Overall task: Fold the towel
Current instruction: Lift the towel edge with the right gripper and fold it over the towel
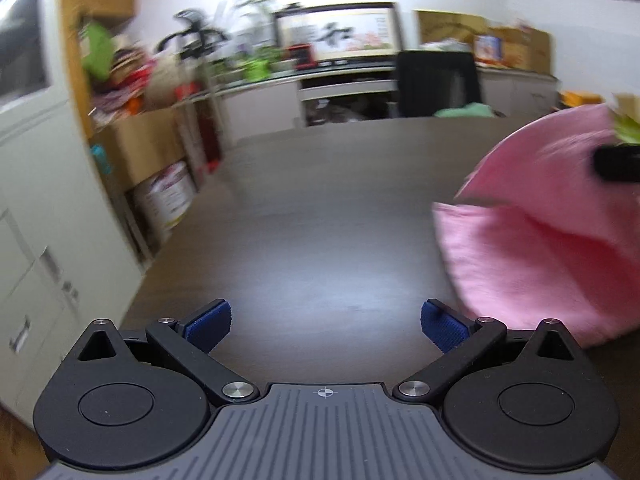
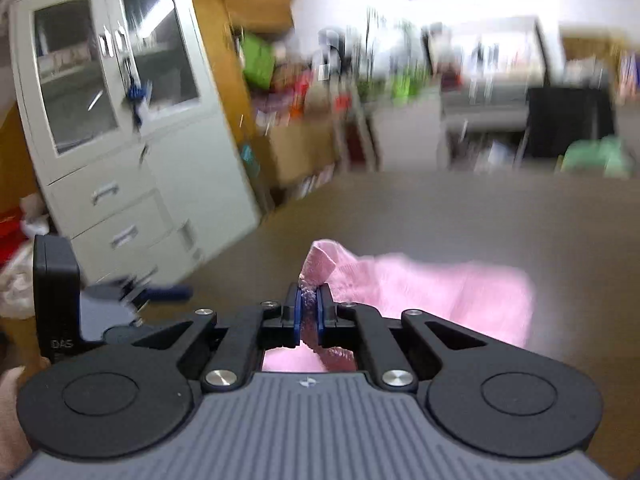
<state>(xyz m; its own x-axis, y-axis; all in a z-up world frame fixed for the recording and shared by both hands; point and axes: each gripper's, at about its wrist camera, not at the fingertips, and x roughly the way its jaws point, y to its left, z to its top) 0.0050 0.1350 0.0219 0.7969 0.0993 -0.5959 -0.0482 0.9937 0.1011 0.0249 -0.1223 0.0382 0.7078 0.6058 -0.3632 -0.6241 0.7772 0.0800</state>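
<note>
Both fisheye views are evenly bright from indoor overhead light, with a soft glare patch on the dark table [image 1: 320,248]. Motion blur smears the background shelves [image 2: 304,92], worse in the right view, and straight lines bow at the edges.

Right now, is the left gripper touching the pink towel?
Apart. Left wrist view: left gripper open over bare table; pink towel lies off to its right.

A dark wooden table [image 1: 312,208] fills the foreground, with a white cabinet [image 2: 132,128] with glass doors and drawers at the left, cardboard boxes [image 1: 140,148] beside it, a black chair [image 1: 438,82] beyond, and a framed picture [image 1: 340,32] on the wall.
</note>
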